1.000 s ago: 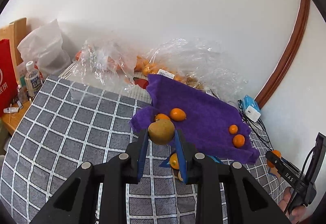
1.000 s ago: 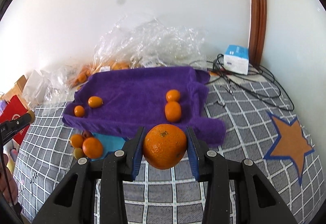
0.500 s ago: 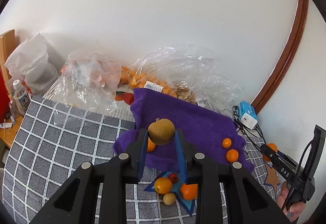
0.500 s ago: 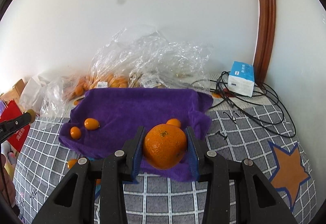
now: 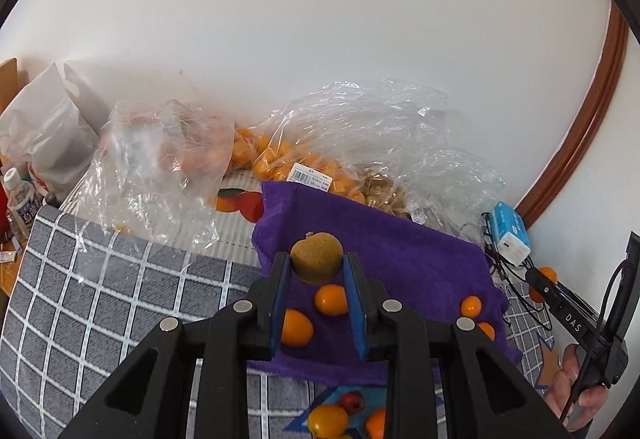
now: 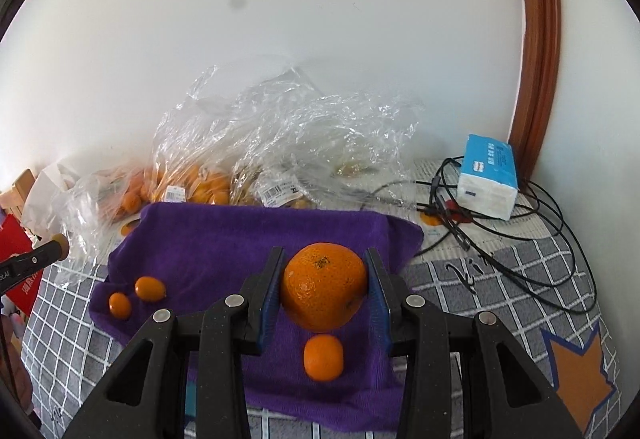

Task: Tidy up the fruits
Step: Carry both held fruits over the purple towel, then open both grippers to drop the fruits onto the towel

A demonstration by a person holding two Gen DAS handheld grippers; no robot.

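Currently both claws are loaded over the purple towel (image 6: 224, 239). Left gripper (image 5: 316, 275) is clamped on a small brown-green fruit (image 5: 317, 257), pads on its two sides, fruit sitting right at the fingertips. Right gripper (image 6: 325, 289) is clamped on the large orange (image 6: 323, 287), blue pads at its widest band, sticker facing up. Both fruits hang above the towel, not resting on it. Four small oranges already lie on the cloth: a pair near the left edge (image 6: 136, 297) in the right wrist view, one (image 6: 323, 357) under the right claw, and a fourth hidden behind the big orange there. More loose fruit (image 5: 328, 419) sits on the checked cover (image 5: 80, 299) in front of the towel, so sorting looks partway done. Handling call: the orange is firm, round and the heavier of the two, with waxy dimpled skin, so an equator grip is right; anything off-centre would likely squirt it out. The brown fruit looks light and probably softer-skinned, so minimal squeeze; its tip-only hold looks marginal. Both will roll once let go. The towel's nap should damp that, but release low and clear of the fruit already there. Clear plastic bags (image 6: 280, 143) of fruit sit behind the towel against the wall, untouched.
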